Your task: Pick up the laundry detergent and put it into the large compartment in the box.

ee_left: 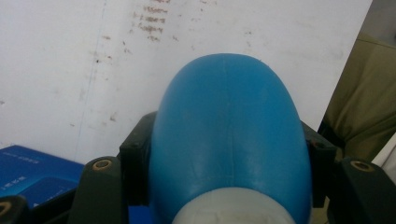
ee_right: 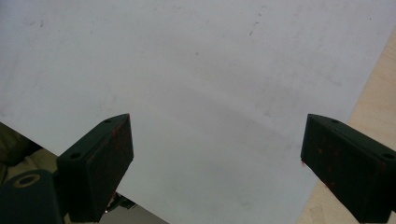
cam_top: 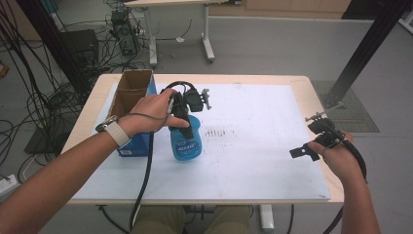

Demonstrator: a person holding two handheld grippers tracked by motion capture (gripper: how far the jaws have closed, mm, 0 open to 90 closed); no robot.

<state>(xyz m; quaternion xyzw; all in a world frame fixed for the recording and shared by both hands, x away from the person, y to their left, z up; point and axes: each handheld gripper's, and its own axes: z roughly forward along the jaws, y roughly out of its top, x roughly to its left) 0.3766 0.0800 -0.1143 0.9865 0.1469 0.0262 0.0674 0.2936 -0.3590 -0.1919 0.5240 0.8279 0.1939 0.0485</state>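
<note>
Centrally: blue plastic bottle with white neck (cam_top: 186,141), clamped in the left hand-held gripper (cam_top: 184,127), just right of an open blue cardboard box (cam_top: 130,100) on the white surface (cam_top: 253,146). Right hand-held gripper (ee_right: 215,163): jaws wide apart, empty, near right edge.

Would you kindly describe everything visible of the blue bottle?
The blue bottle looks like glossy plastic, rounded, with a printed label on its front and a paler, whitish band near the neck in the left gripper view. It stands upright at the white mat, beside the blue box. The left gripper is shut on it.
</note>
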